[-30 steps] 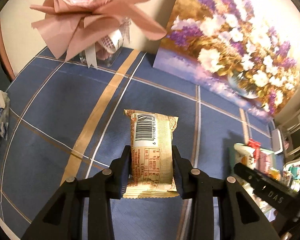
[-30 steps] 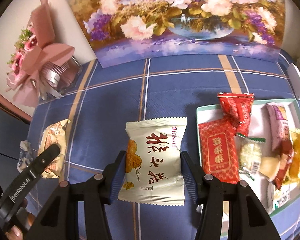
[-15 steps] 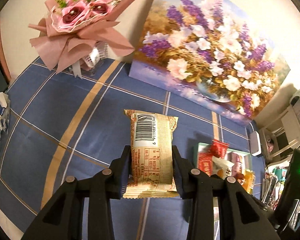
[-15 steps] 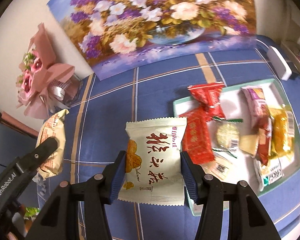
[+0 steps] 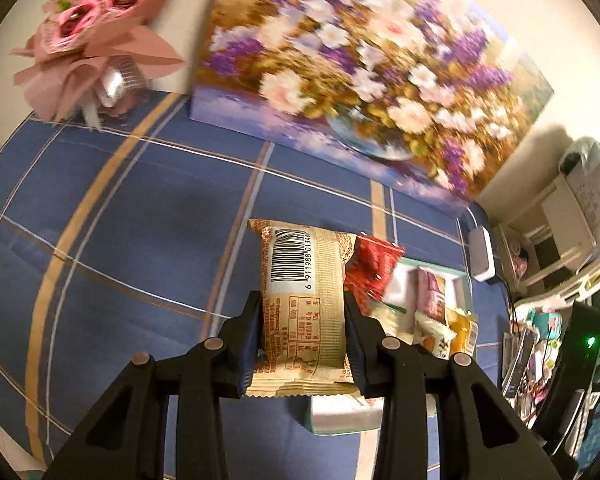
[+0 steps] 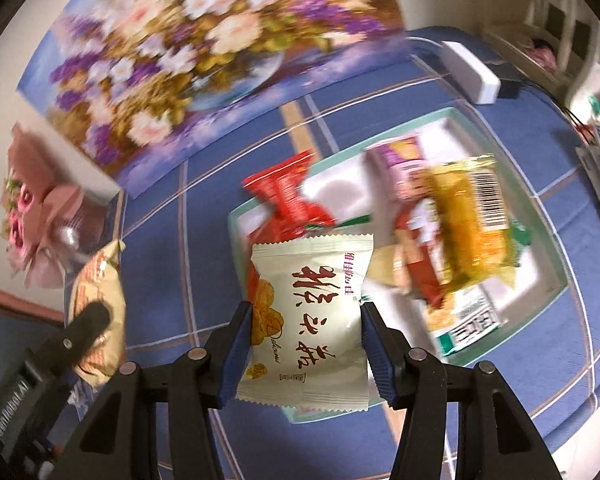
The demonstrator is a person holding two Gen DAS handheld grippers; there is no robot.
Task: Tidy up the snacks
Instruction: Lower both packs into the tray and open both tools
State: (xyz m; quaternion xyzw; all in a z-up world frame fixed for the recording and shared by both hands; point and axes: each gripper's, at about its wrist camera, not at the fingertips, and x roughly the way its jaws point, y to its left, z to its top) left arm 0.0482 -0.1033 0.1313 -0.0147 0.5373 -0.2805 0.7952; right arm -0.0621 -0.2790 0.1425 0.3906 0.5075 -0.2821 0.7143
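Left gripper (image 5: 303, 334) clamps a beige pack (image 5: 303, 304) above the blue cloth (image 5: 140, 240) beside the tray (image 6: 556, 280), while right gripper (image 6: 306, 346) clamps a white pack (image 6: 310, 320) over the tray's left edge, apparently clear of the blurred snacks (image 6: 460, 232) inside.

Warm, yellowish indoor light fills both views. Motion blur smears the flower painting (image 5: 364, 80) across the top and the snacks in the tray (image 6: 556, 276) at the right of the right wrist view. The packets held at the centre stay sharp. Fisheye bending curves the blue tablecloth (image 5: 120, 220) lines, and the corners fall black.
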